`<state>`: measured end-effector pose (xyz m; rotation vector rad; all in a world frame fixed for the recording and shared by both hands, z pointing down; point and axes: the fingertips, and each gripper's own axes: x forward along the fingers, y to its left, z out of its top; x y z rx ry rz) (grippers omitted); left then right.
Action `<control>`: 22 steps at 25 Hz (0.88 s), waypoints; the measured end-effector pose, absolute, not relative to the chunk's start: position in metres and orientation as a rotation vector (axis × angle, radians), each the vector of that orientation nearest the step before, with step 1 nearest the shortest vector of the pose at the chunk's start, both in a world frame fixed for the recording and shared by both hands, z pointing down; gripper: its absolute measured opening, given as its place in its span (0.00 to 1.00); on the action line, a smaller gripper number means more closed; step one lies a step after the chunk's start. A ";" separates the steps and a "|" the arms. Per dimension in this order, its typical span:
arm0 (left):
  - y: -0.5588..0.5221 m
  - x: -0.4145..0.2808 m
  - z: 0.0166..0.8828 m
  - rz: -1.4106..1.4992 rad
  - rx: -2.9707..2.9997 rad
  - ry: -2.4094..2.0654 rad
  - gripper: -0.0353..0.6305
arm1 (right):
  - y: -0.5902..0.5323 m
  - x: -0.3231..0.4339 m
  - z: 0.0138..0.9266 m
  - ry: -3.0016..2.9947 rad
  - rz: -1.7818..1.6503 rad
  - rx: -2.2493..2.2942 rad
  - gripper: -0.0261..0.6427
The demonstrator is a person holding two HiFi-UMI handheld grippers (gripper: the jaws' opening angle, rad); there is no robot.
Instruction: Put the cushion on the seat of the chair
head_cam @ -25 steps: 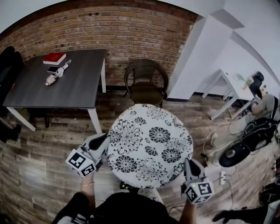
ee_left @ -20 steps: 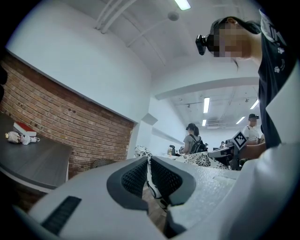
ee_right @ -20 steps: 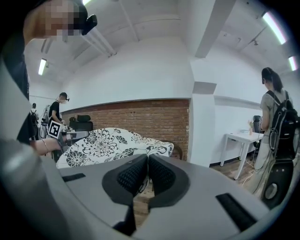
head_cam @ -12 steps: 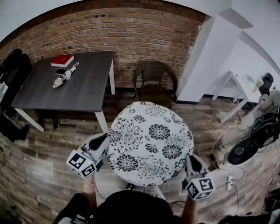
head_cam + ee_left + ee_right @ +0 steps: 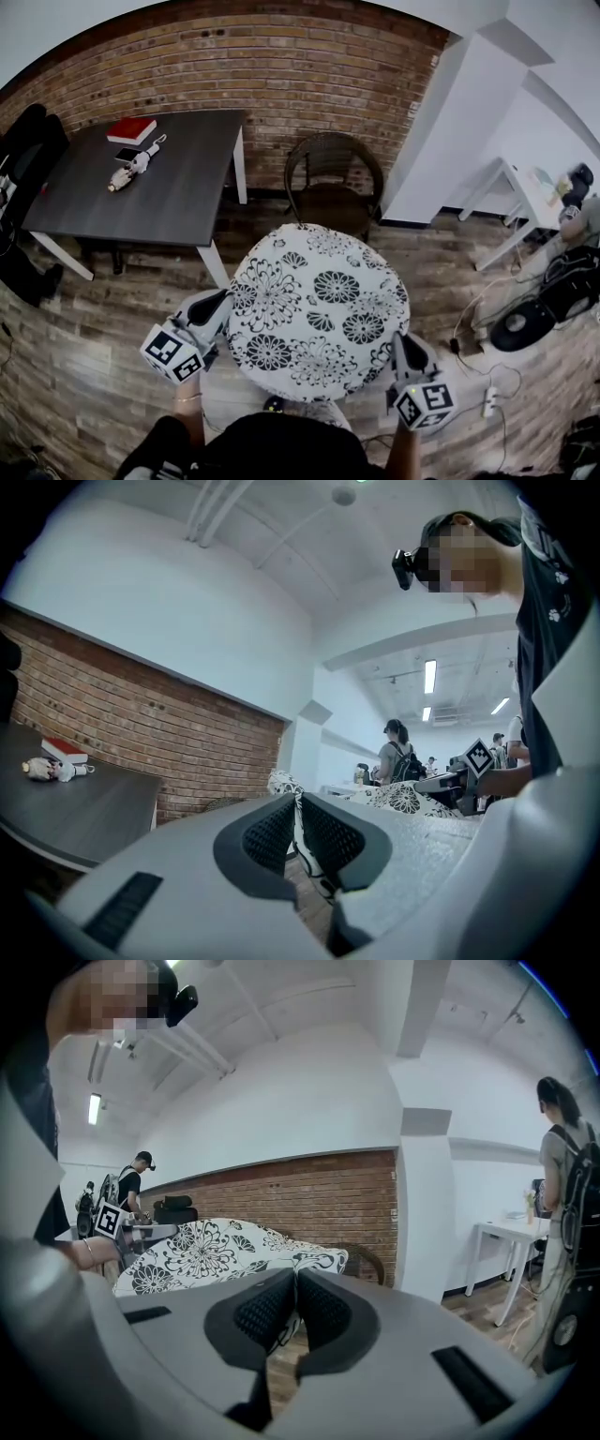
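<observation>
the round floral cushion (image 5: 319, 305) is held in the air in front of the wicker chair (image 5: 330, 187), well apart from it. the left tongs (image 5: 221, 305) and right tongs (image 5: 403, 345) are each clamped on opposite rims. it looks light, soft and floppy, so two edge holds suit it.

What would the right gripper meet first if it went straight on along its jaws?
The round white black-flowered fabric cushion, whose edge the right gripper is shut on; past that, probably the dark wicker chair, though depth is unclear.
</observation>
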<state>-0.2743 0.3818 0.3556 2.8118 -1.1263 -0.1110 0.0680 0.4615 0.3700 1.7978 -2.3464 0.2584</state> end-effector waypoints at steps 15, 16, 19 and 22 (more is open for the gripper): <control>0.334 -0.246 0.383 -0.039 2.807 -1.176 0.08 | 0.396 0.091 0.403 -2.425 0.297 1.740 0.06; 0.332 -0.244 0.387 -0.035 2.810 -1.179 0.08 | 0.393 0.093 0.409 -2.427 0.296 1.739 0.06; 0.318 -0.232 0.387 -0.018 2.806 -1.182 0.08 | 0.377 0.106 0.411 -2.429 0.314 1.735 0.06; 0.299 -0.214 0.373 0.002 2.788 -1.192 0.08 | 0.355 0.125 0.400 -2.433 0.344 1.720 0.06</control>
